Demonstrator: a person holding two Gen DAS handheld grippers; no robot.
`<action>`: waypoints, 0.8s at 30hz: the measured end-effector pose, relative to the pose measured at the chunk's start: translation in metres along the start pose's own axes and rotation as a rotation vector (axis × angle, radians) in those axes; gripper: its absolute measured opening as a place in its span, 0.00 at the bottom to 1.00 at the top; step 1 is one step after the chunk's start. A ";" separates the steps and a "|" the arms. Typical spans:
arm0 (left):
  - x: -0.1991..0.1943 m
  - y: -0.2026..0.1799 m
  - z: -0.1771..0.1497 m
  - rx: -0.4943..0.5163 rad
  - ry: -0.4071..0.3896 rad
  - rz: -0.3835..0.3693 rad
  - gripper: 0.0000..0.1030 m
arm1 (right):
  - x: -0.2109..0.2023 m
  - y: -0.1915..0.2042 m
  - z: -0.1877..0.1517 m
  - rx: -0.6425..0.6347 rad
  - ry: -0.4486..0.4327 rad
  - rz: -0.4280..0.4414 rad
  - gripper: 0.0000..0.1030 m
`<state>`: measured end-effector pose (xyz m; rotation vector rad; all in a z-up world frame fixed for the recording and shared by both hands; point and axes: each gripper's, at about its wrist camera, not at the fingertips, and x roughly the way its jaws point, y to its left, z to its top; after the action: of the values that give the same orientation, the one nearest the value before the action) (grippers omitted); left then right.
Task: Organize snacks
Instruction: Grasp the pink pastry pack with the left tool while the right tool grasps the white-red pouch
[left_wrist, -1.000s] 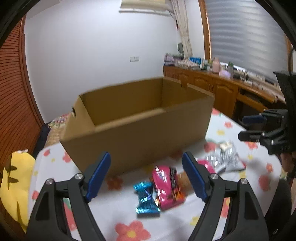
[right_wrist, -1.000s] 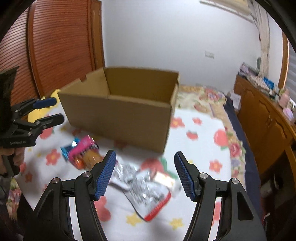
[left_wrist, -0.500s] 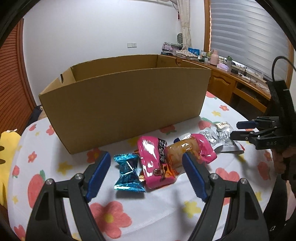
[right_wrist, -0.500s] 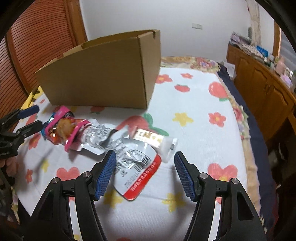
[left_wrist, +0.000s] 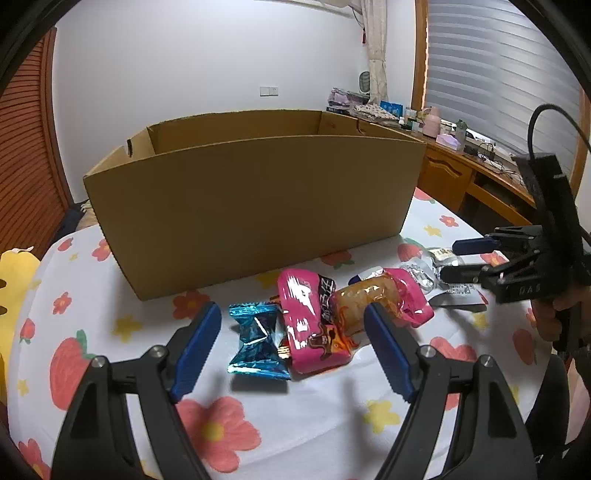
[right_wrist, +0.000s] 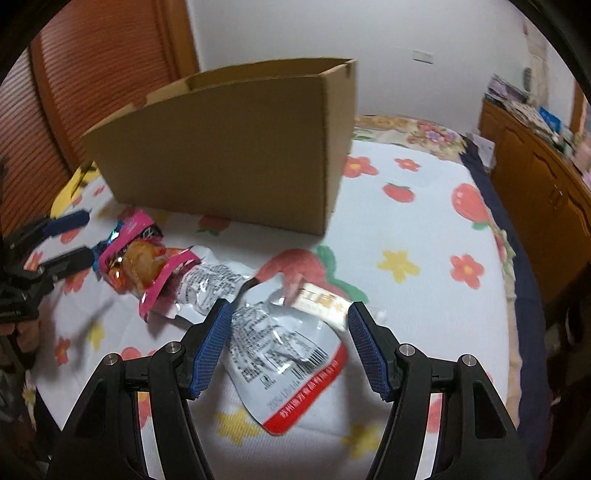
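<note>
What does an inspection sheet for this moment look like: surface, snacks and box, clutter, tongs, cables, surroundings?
Surface: tablecloth with a flower and strawberry print.
Job's things: cardboard box open-topped, its inside hidden; blue candy wrapper, pink snack pack, pink-ended clear pack and silver pouch lie in front of it.
Clutter: small beige packet resting on the pouch.
Tongs: left tongs open around the blue and pink packs; right tongs open over the pouch.
Cables: black cable looping from the right tool.
Surroundings: wooden cabinet with crowded top, slatted wooden door, window blinds.
</note>
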<state>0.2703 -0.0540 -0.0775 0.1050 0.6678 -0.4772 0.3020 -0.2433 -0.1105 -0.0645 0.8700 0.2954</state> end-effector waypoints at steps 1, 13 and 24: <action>0.000 0.000 0.000 -0.001 -0.003 0.001 0.78 | 0.002 0.003 0.000 -0.022 0.012 -0.003 0.66; -0.001 -0.001 0.001 0.003 -0.003 0.006 0.78 | -0.001 0.022 -0.018 -0.128 0.076 0.034 0.67; 0.011 -0.019 0.007 0.029 0.045 -0.059 0.78 | 0.013 0.026 -0.018 -0.157 0.079 0.026 0.75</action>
<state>0.2727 -0.0772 -0.0773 0.1242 0.7096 -0.5432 0.2894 -0.2184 -0.1300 -0.2122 0.9254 0.3876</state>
